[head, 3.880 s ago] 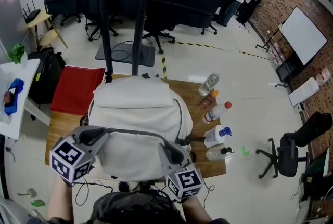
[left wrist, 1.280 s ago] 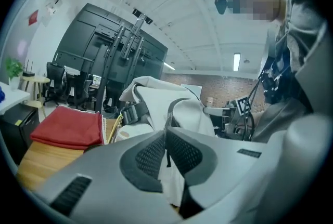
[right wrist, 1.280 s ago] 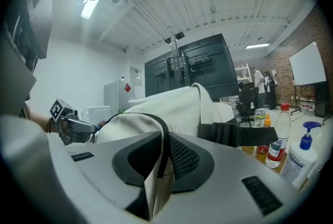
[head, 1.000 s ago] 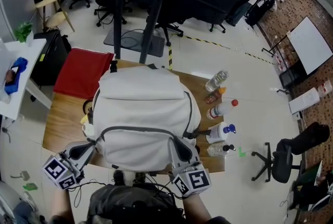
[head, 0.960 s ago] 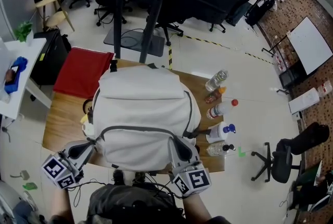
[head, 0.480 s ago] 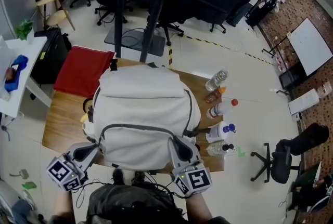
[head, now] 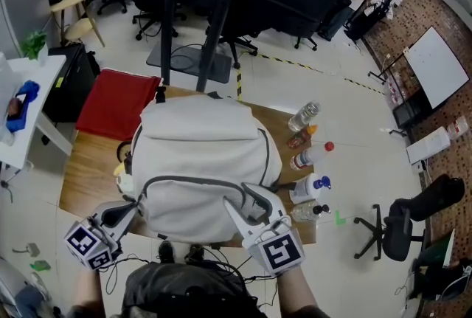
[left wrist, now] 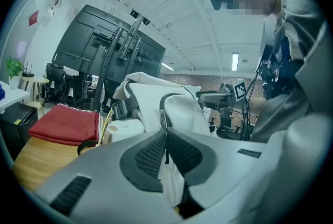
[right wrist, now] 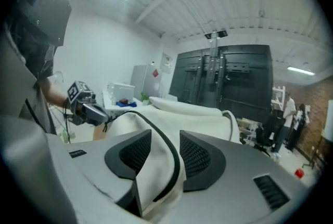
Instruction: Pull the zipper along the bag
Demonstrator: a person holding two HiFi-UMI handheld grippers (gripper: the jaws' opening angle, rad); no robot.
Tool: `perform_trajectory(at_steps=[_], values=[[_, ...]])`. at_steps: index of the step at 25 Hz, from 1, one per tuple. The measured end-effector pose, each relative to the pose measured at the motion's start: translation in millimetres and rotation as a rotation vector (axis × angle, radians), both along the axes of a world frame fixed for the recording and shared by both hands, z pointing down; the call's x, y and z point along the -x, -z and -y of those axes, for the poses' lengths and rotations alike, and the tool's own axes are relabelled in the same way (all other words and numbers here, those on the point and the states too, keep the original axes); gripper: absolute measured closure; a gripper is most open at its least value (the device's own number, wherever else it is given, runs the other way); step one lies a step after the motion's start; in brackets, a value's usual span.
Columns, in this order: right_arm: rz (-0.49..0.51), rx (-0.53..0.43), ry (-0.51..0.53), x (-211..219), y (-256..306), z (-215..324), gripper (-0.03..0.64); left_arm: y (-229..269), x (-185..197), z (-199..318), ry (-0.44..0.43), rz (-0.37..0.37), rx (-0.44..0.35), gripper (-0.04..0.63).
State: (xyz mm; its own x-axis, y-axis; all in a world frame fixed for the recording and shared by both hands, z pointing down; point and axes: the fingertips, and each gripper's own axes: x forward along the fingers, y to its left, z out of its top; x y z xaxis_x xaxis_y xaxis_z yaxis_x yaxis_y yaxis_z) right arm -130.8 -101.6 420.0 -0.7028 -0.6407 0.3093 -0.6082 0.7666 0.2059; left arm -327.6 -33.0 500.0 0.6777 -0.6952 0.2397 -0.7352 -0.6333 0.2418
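A white backpack (head: pixel 199 154) lies on the wooden table (head: pixel 88 161), with a dark zipper line (head: pixel 192 181) curving across its near end. My left gripper (head: pixel 133 207) is at the bag's near left corner. In the left gripper view it (left wrist: pixel 165 132) is shut on the thin dark zipper pull (left wrist: pixel 166 151), just below the metal slider (left wrist: pixel 162 115). My right gripper (head: pixel 240 198) is at the near right corner. Its jaws have just been opening. In the right gripper view it (right wrist: pixel 165 153) stands open, with a fold of bag fabric and zipper (right wrist: pixel 174 166) loose between the pads.
Several bottles (head: pixel 304 159) stand along the table's right edge. A red pad (head: pixel 114 106) lies beyond the far left corner. Black stand posts (head: pixel 221 7) and office chairs (head: pixel 402 224) surround the table. A person's body is close behind both grippers.
The right gripper's jaws have spread apart and it has lifted and rolled a little off the bag. The left gripper stays at the near left corner, where it moved earlier along the zipper.
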Motion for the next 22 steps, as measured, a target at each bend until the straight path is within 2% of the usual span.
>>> perform_trajectory(at_steps=[3, 5, 9, 17, 19, 22], values=[[-0.123, -0.003, 0.118, 31, -8, -2, 0.436, 1, 0, 0, 0.002, -0.004, -0.002, 0.557], [-0.170, -0.033, 0.157, 46, -13, 0, 0.425, 1, 0, -1, 0.003, -0.004, -0.004, 0.557], [-0.292, -0.101, 0.194, 63, -25, 7, 0.416, -1, 2, 1, 0.007, 0.001, -0.002, 0.557], [-0.555, -0.130, 0.244, 74, -40, 20, 0.407, 3, 7, 5, 0.011, -0.005, -0.001, 0.557], [-0.595, -0.136, 0.253, 76, -43, 20, 0.439, 3, 7, 6, 0.019, -0.006, -0.001, 0.557], [-0.584, -0.139, 0.245, 77, -42, 19, 0.482, 4, 7, 7, 0.031, -0.008, 0.001, 0.557]])
